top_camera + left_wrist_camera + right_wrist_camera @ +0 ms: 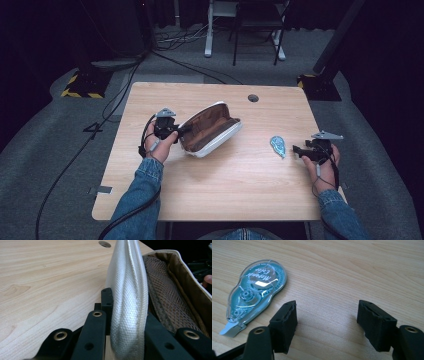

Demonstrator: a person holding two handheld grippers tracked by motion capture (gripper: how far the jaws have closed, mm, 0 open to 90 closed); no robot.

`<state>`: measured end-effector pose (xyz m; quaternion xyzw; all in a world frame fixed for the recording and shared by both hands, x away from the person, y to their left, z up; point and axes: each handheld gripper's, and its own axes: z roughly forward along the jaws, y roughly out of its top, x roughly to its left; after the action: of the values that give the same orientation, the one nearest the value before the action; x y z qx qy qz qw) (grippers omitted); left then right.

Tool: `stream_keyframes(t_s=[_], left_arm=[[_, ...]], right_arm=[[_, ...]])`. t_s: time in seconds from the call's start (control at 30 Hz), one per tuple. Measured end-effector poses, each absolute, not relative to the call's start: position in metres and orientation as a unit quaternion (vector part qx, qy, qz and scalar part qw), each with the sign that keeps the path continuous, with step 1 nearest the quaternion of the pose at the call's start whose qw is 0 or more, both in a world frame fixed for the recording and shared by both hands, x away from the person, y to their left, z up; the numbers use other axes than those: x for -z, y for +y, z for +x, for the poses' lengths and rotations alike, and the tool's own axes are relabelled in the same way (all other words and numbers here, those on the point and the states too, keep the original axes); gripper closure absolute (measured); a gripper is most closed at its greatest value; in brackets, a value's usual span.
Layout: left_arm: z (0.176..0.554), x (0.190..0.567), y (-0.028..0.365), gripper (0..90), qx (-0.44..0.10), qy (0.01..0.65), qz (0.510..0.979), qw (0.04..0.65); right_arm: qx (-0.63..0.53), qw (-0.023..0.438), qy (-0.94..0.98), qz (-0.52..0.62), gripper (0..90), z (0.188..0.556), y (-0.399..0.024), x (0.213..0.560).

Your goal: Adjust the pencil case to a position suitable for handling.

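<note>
A white fabric pouch (210, 129) with a brown lining lies open, tilted, left of the table's middle. My left gripper (179, 132) is shut on the pouch's near end. In the left gripper view its black jaws (127, 312) pinch the white woven edge (127, 290), and brown mesh (162, 302) shows inside. A clear blue correction tape dispenser (278, 145) lies flat at the right. My right gripper (296, 149) stands open just right of it, low over the wood. The dispenser (257, 290) sits left of the open jaws (327, 315), and nothing is between them.
The wooden table (225, 195) has a round cable hole (253, 98) near its far edge. Denim sleeves come in from the bottom. Cables, a stand base (82, 85) and chair legs (255, 35) are on the grey floor beyond the table.
</note>
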<state>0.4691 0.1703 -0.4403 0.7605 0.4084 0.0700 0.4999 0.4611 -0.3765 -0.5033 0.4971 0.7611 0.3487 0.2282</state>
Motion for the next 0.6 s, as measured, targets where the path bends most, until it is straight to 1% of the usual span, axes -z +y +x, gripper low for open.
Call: stream_keyframes(t_s=[0.2,0.6], left_arm=[[0.458,0.433,0.172,84.4,-0.066,0.406,0.761,0.501],[0.428,0.415,0.169,84.4,-0.061,0.381,0.77,0.508]], right_arm=[[-0.349,0.229,0.761,0.496,32.8,0.461,-0.376,0.503],[-0.35,0.228,0.761,0.497,33.4,0.459,-0.376,0.503]])
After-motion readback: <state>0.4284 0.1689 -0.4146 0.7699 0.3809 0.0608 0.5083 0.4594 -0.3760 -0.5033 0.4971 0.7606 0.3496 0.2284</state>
